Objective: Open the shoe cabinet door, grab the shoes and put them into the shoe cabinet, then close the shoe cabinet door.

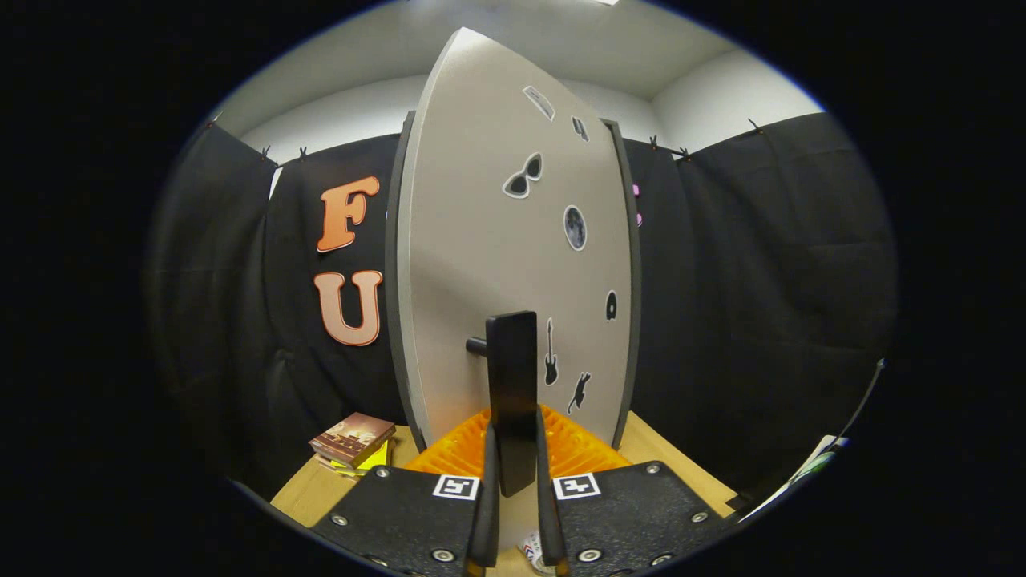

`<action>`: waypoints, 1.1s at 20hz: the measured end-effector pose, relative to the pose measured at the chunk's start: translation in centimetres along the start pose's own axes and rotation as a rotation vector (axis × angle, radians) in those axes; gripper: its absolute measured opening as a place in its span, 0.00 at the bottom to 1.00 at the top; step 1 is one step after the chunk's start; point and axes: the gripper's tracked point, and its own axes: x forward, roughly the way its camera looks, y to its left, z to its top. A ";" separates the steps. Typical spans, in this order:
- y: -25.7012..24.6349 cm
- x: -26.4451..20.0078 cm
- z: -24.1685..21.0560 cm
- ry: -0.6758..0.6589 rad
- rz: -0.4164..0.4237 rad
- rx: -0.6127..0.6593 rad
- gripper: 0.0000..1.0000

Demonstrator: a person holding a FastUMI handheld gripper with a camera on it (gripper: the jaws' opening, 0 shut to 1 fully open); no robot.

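The shoe cabinet door (497, 264) is a tall grey panel with several small stickers, standing right in front of me. Its dark upright handle (511, 393) sticks out from the panel on a short peg. My gripper (513, 449) is shut on that handle, one finger pressing on each side of its lower part. The dark edge of the cabinet body (633, 304) shows behind the panel's right side, and another dark strip runs along its left side. How far the door stands from the cabinet I cannot tell.
A small stack of books (353, 445) lies on the wooden tabletop (309, 489), left of the door. More of the wooden surface shows to the right of the door. Black cloth walls close the booth on both sides.
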 end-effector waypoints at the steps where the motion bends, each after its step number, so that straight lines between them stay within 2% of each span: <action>1: -0.5 -0.3 0.0 -0.001 0.000 0.009 0.19; 10: -4.4 -1.8 0.2 -0.003 0.085 -0.006 0.17; 17: -7.8 -2.6 0.0 -0.013 0.089 0.002 0.15; 22: -10.1 -2.5 -0.4 -0.016 0.059 0.005 0.13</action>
